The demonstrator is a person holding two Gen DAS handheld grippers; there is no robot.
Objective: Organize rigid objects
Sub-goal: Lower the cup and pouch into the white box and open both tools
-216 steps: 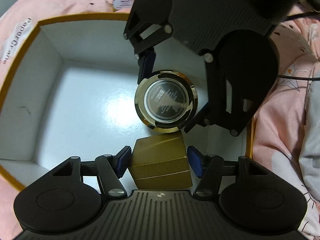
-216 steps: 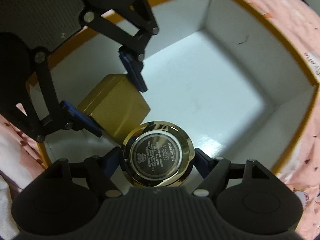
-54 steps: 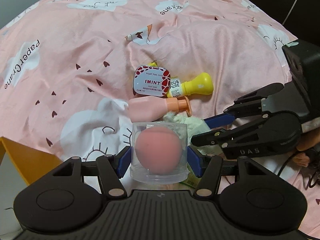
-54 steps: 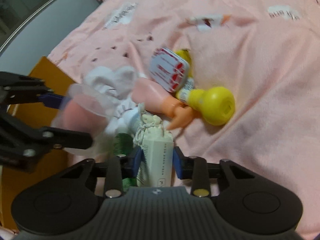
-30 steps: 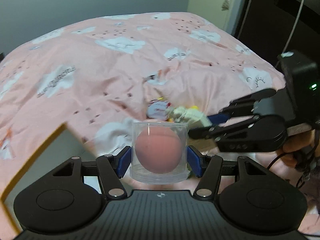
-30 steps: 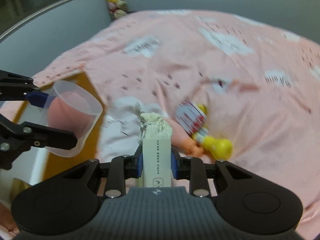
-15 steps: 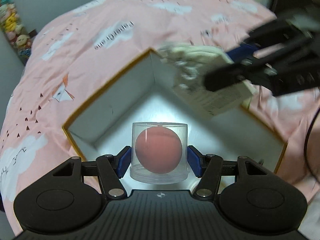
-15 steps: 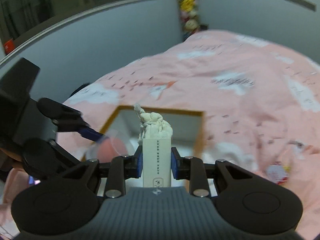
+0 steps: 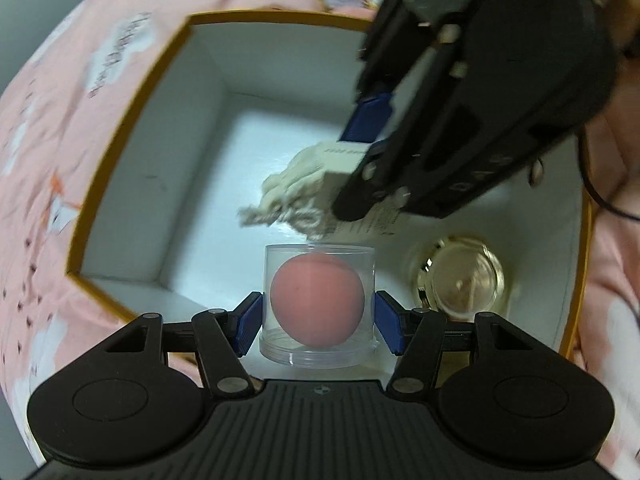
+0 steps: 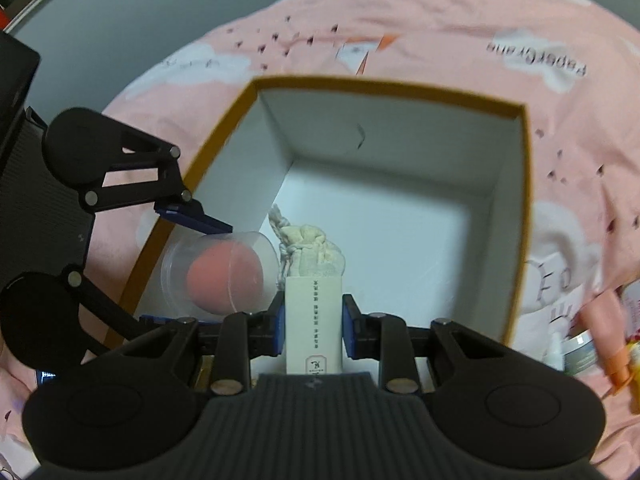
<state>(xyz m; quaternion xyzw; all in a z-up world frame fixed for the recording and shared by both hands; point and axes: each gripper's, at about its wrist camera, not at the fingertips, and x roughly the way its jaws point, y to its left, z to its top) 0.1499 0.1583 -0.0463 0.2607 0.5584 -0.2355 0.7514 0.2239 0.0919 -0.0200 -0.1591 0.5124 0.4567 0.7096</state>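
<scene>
A clear plastic cylinder with a pink ball inside (image 9: 318, 304) is clamped between the blue-padded fingers of the left gripper (image 9: 318, 322) above the white interior of the gold-rimmed open cardboard box (image 9: 132, 104) on the pink bed. A white rectangular packet topped with a cream cloth pouch (image 10: 314, 320) is gripped by the right gripper (image 10: 314, 330) over the same box. A round gold-rimmed case (image 9: 460, 282) is seen on the box floor near its right wall.

box (image 9: 132, 92): matt white card inside, ochre rim
case (image 9: 318, 264): clear glossy plastic
pouch (image 10: 310, 250): rough cream cloth
compact (image 9: 460, 280): shiny gold metal, in box
bedding (image 10: 440, 20): soft pink cloth
</scene>
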